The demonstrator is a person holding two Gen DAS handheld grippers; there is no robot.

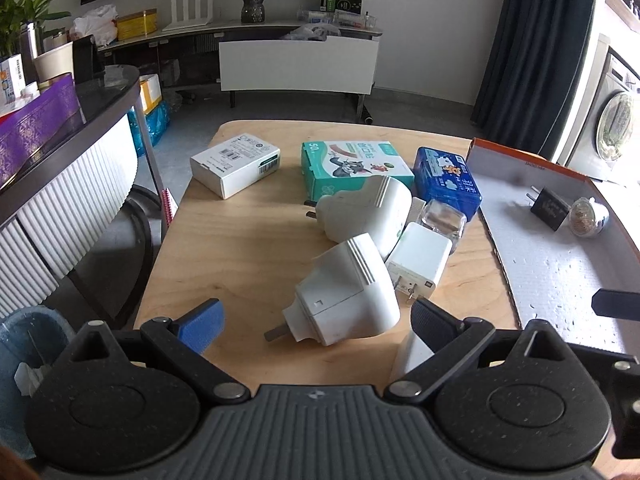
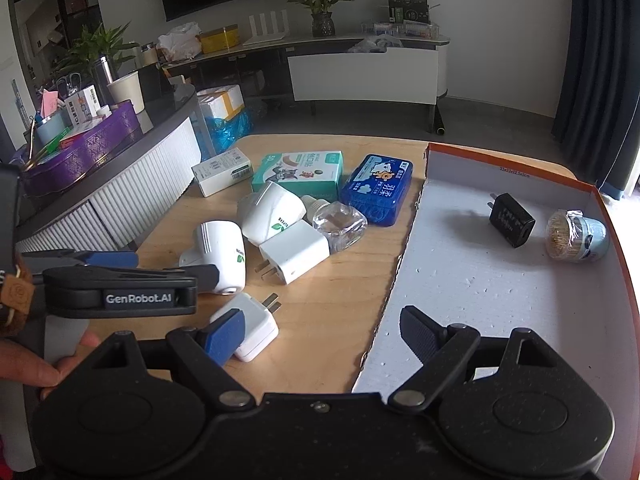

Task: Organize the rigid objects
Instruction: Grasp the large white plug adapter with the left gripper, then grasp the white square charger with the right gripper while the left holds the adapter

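My left gripper (image 1: 316, 322) is open, its jaws either side of a white plug-in vaporizer (image 1: 344, 294) lying on the wooden table (image 1: 224, 248). From the right wrist view the left gripper (image 2: 176, 266) reaches around that vaporizer (image 2: 222, 256). A second vaporizer (image 1: 368, 208), a white charger (image 1: 418, 260), a clear bottle (image 1: 442, 220) and another white charger (image 2: 250, 326) lie close by. My right gripper (image 2: 322, 334) is open and empty over the edge of the box lid (image 2: 500, 300), which holds a black charger (image 2: 512, 220) and a toothpick jar (image 2: 576, 236).
A white box (image 1: 236, 164), a teal plaster box (image 1: 352, 168) and a blue floss box (image 1: 448, 180) lie at the table's far side. A dark counter (image 1: 60, 152) with clutter stands to the left. A bin (image 1: 24, 344) sits below left.
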